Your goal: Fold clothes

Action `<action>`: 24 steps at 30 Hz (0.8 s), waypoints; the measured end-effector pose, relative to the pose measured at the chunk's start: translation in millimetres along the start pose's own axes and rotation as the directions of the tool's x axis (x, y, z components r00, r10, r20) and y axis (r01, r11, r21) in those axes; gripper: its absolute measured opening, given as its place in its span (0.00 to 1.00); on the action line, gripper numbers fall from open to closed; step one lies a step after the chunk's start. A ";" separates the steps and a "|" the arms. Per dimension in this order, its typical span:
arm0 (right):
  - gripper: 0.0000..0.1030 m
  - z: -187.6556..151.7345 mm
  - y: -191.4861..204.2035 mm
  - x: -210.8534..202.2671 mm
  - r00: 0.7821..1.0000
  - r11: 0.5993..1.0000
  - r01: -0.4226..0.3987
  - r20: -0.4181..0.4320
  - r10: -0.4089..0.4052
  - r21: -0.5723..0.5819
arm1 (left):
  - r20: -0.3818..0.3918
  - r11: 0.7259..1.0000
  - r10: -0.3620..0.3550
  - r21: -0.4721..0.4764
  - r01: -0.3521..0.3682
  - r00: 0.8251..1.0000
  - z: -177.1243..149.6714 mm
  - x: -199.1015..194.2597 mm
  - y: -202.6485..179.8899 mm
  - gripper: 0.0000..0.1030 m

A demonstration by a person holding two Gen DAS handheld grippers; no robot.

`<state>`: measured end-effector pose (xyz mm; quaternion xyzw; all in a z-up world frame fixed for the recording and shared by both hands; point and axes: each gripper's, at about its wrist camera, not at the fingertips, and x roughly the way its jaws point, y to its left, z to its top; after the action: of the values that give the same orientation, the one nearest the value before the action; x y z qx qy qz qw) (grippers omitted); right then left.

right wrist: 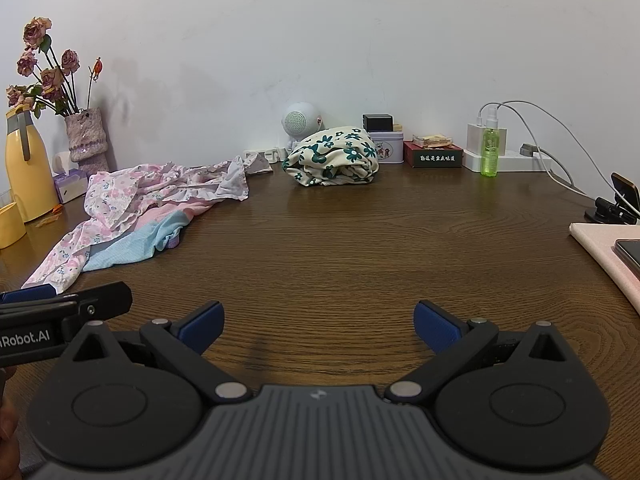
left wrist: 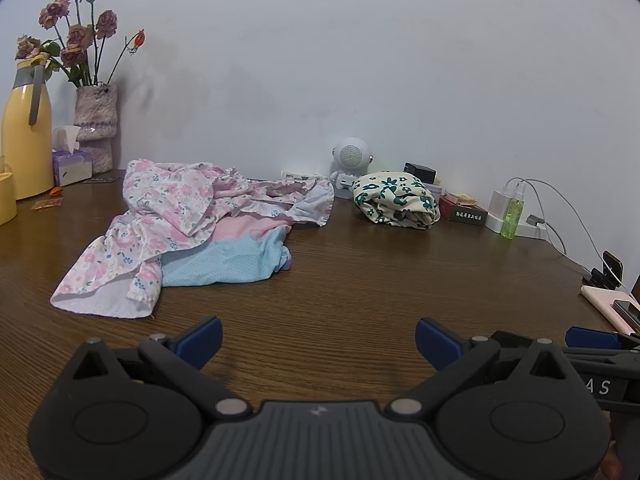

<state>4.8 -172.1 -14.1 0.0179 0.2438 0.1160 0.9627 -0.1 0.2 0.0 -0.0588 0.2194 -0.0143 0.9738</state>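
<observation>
A crumpled pink floral garment (left wrist: 168, 216) lies on the wooden table, partly over a pink and light blue garment (left wrist: 232, 256). Both show at the left in the right wrist view, the floral one (right wrist: 132, 200) over the blue one (right wrist: 132, 244). A folded cream cloth with green flowers (left wrist: 396, 200) sits by the wall, also in the right wrist view (right wrist: 332, 158). My left gripper (left wrist: 319, 342) is open and empty, just short of the pile. My right gripper (right wrist: 318, 326) is open and empty over bare table, to the right of the left one.
A yellow flask (left wrist: 26, 140), a flower vase (left wrist: 96, 128) and a tissue box (left wrist: 70, 164) stand at the far left. A white speaker (right wrist: 300, 122), tins, boxes, a green spray bottle (right wrist: 490, 152) and chargers line the wall. A phone stand (right wrist: 618, 200) and pink pad (right wrist: 604, 256) lie right.
</observation>
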 end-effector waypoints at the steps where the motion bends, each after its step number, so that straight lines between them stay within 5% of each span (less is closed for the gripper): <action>1: 1.00 0.0 -0.2 0.0 1.000 1.000 0.000 -0.001 0.000 0.000 | -0.001 1.000 0.000 0.000 0.000 1.000 0.0 -0.1 0.4 1.00; 24: 1.00 -0.3 -0.2 0.7 1.000 1.000 0.000 -0.002 0.000 0.000 | -0.005 1.000 -0.001 -0.001 0.001 1.000 -1.8 2.4 -0.2 1.00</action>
<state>5.3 -172.1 -14.8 0.0178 0.2449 0.1161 0.9624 1.3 -0.3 -2.6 -0.0592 0.2215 -0.0150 0.9732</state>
